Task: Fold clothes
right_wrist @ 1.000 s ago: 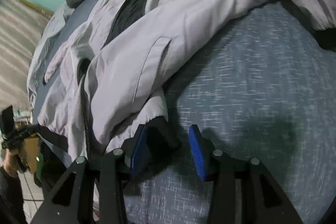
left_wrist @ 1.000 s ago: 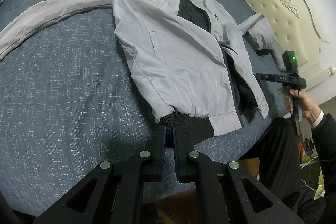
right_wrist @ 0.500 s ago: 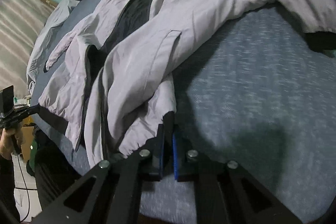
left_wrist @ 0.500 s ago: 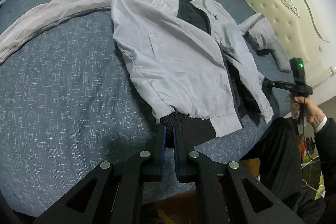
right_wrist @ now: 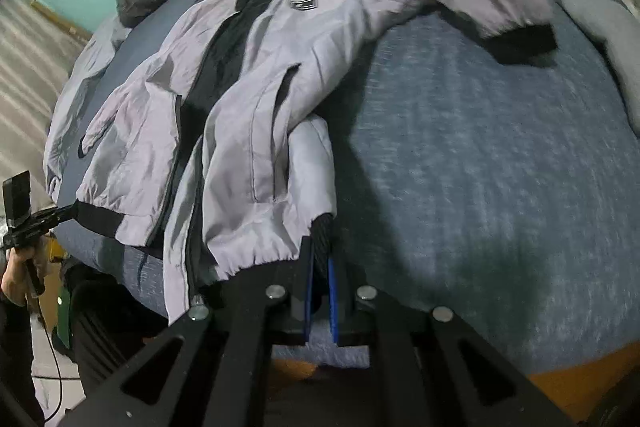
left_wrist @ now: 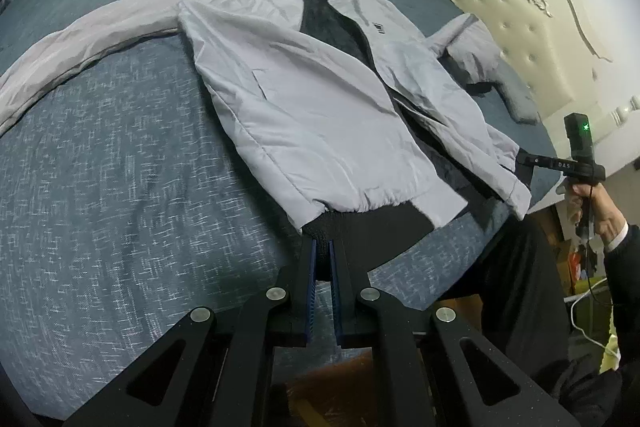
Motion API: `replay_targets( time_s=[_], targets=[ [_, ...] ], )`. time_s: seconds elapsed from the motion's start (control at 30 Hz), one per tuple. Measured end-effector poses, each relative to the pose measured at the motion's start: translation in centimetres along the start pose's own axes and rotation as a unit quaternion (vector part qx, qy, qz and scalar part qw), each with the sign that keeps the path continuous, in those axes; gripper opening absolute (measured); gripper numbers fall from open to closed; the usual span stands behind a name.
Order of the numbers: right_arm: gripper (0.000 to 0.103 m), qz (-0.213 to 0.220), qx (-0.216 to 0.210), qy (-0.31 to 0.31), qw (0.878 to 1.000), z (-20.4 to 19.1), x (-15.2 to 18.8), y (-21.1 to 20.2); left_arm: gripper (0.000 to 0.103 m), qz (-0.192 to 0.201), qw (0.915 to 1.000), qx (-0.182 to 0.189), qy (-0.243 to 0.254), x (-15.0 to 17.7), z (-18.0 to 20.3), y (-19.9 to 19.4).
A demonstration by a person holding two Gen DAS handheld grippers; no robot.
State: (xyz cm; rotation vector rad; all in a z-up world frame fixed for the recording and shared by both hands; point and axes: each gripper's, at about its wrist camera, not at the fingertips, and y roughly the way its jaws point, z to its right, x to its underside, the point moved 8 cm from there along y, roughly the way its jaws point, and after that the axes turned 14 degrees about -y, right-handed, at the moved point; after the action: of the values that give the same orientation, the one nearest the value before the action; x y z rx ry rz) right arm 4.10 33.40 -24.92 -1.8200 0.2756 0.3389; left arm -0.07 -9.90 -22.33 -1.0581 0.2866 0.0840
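Now both grippers pinched the black bottom band of the grey jacket (left_wrist: 328, 131) on the blue bed (left_wrist: 120, 187): left gripper (left_wrist: 322, 259), right gripper (right_wrist: 319, 267).

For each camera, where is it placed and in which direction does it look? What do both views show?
Left wrist: on the left gripper, looking up the bed along the jacket; the right hand and dark trousers show at right.
Right wrist: on the right gripper, looking up the bed from the other hem corner; the left hand shows at left.
Shared: the jacket, its black hem, the bed, and each other's gripper.
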Motion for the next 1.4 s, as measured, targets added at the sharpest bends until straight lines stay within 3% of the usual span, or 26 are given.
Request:
replay_targets(
  time_s=[0.3,0.43,0.7,0.83,0.97,1.1,1.4],
  targets=[
    [0.005,-0.024,-0.007,0.011,1.0,0.6,2.8,1.7,0.008,-0.012,0.9999,-0.006,-0.002,-0.1,0.5,0.8],
    [0.006,-0.026,-0.007,0.003,1.0,0.3,2.3,2.0,0.009,-0.008,0.9993,-0.02,-0.031,-0.7,-1.1,0.8],
    [0.006,-0.031,-0.009,-0.003,0.999,0.2,1.7,2.7,0.009,0.013,0.995,-0.021,-0.096,-3.0,-4.2,-3.2],
    [0.006,-0.031,-0.011,-0.004,0.999,0.2,1.7,2.8,0.009,-0.033,0.9967,-0.021,-0.071,-2.8,-3.9,-4.3],
    [0.006,-0.031,-0.013,-0.003,0.999,0.2,1.6,2.8,0.01,-0.086,0.9939,-0.059,-0.034,-1.1,-4.6,-4.2],
    [0.006,-0.029,-0.016,0.0,0.999,0.1,1.5,2.9,0.01,-0.088,0.9928,-0.061,-0.054,0.0,-5.8,-2.6],
    [0.006,-0.025,-0.018,0.006,0.999,-0.1,1.2,2.6,0.011,-0.056,0.9933,-0.044,-0.092,0.4,-4.4,4.5]
  ],
)
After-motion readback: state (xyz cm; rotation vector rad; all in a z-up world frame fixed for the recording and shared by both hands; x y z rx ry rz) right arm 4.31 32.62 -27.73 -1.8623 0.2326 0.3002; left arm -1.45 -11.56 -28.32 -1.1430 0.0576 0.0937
